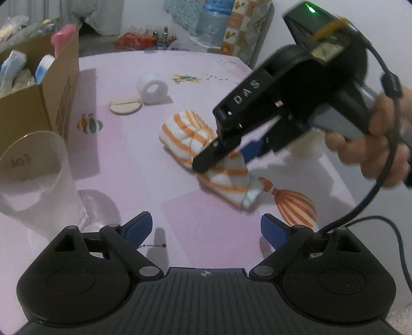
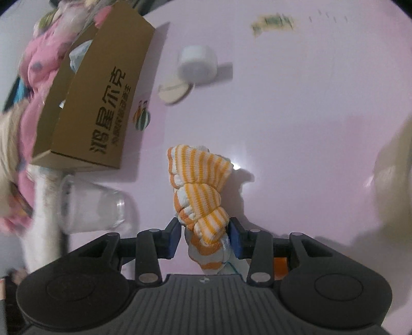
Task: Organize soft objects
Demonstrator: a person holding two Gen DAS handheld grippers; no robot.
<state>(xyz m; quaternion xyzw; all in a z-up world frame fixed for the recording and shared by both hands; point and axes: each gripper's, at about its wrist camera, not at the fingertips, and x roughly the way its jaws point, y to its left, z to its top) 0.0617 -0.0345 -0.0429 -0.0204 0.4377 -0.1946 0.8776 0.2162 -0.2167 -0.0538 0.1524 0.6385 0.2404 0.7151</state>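
Between the right tongs (image 2: 204, 235), the striped sock (image 2: 199, 195) sits pinched, unseen leftward.

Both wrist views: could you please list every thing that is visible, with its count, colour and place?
Striped sock bundle: one, orange and white, middle of the table, held between the right jaws.
Cardboard box: one, brown, left side of the table, soft items inside.
Tape roll: one, white, far part of the table.
Round pad: one, beige, beside the tape roll.
Clear glass: one, frosted, near left, by the box.
Pink soft toy: one, pink, behind the box.
Table: one, pink cover with balloon prints.
Water bottle: one, blue, behind the table.
Left gripper: one, black with blue pads, open, empty.
Right gripper: one, black, shut on the sock bundle.
Hand: one, holding the right gripper's handle.
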